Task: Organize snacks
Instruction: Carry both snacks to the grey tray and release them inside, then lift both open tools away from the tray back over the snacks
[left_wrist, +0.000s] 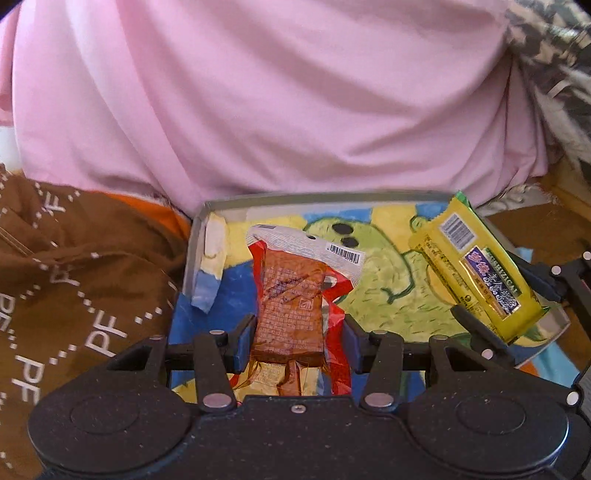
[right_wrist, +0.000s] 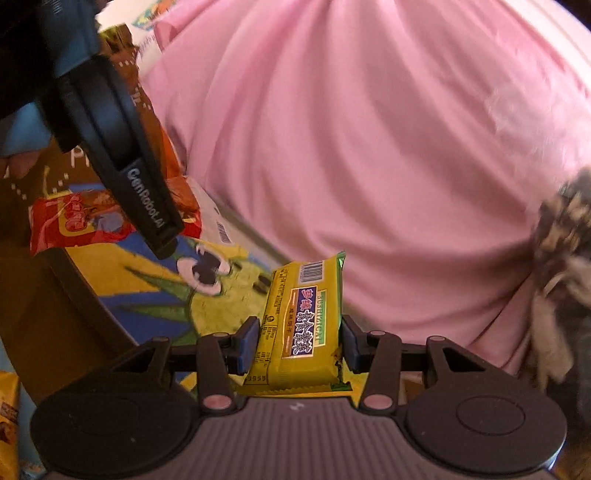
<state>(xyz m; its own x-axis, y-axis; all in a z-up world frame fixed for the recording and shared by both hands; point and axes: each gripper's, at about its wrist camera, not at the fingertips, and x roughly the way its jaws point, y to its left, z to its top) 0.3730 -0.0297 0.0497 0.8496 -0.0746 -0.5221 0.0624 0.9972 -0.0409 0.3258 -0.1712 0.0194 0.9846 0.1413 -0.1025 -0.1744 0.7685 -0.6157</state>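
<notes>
Two grippers (both clamped): left gripper (left_wrist: 291, 345) pinches one red snack packet (left_wrist: 291, 314), right gripper (right_wrist: 299, 345) one yellow snack bar (right_wrist: 299, 332).

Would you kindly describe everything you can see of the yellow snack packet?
The yellow snack packet is a glossy, crinkly plastic wrapper with green end trim, a white barcode near its far end, and a dark blue label with white characters. It looks sealed and full. The right gripper holds it between its blue pads, barcode end pointing away. From the left wrist view it hangs tilted over the right side of the painted tray, apparently not touching it.
</notes>
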